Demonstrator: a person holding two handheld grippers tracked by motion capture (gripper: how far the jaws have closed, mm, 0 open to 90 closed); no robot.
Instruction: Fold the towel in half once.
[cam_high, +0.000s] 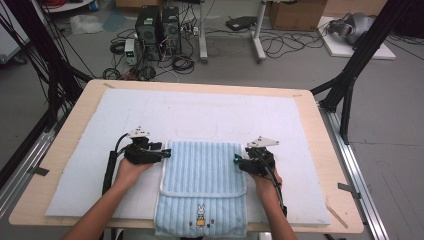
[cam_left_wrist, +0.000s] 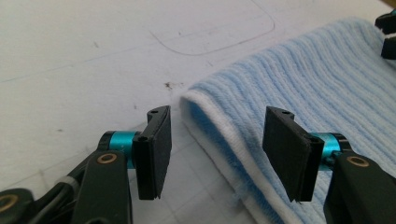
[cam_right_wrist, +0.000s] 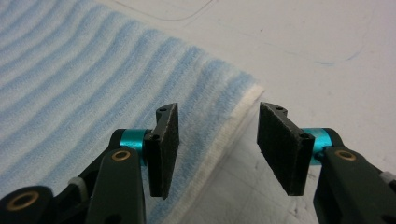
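Observation:
A light blue striped towel (cam_high: 202, 175) with a small rabbit picture (cam_high: 201, 210) lies folded on the white mat (cam_high: 200, 110), its near end hanging over the table's front edge. My left gripper (cam_high: 167, 153) sits at the towel's far left corner. In the left gripper view its jaws (cam_left_wrist: 215, 149) stand open, with the towel's (cam_left_wrist: 303, 79) white edge lying loose between them. My right gripper (cam_high: 236, 160) sits at the far right corner. Its jaws (cam_right_wrist: 217, 144) are open astride the towel's (cam_right_wrist: 93, 70) white hem, neither pad pressing.
The mat covers most of a wooden table (cam_high: 65, 145). Bare mat stretches behind and to both sides of the towel. Beyond the table, computer towers (cam_high: 157, 25), cables and boxes stand on the floor. Black frame posts (cam_high: 350, 75) rise at both sides.

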